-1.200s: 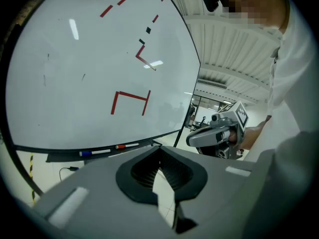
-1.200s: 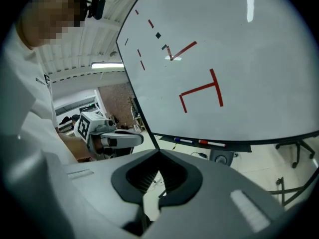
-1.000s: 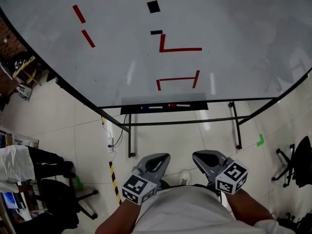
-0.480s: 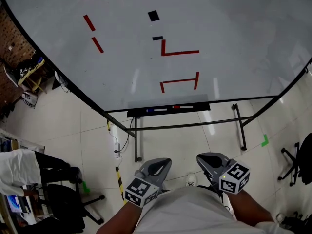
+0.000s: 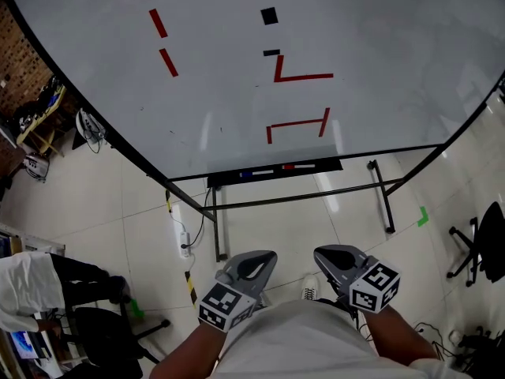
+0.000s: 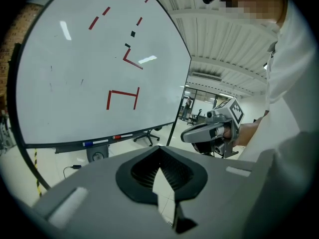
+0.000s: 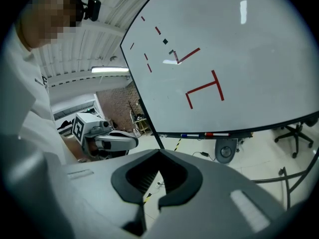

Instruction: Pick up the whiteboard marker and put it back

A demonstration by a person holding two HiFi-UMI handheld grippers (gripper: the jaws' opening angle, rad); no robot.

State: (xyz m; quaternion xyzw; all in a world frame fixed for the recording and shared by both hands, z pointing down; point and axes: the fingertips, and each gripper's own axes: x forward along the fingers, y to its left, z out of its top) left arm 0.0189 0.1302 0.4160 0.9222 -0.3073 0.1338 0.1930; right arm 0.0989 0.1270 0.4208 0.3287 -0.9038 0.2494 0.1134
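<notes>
Two whiteboard markers lie end to end in the black tray (image 5: 229,180) under the whiteboard (image 5: 379,69): one with a blue cap (image 5: 254,173) and one with a red cap (image 5: 293,166). They also show in the left gripper view, blue marker (image 6: 94,143) and red marker (image 6: 122,136), and in the right gripper view, blue marker (image 7: 188,135) and red marker (image 7: 215,134). My left gripper (image 5: 256,260) and right gripper (image 5: 331,257) hang close to my body, far from the tray. Both are shut with nothing between the jaws.
The whiteboard stands on a black metal frame with floor legs (image 5: 379,196). A power strip (image 5: 183,243) and yellow-black tape (image 5: 192,279) lie on the tiled floor at left. A seated person (image 5: 31,283) is far left, and an office chair (image 5: 481,251) far right.
The head view has shifted a little, so the whiteboard and tray sit slightly differently in frame. Both grippers hold the same pose near my body, still shut.
</notes>
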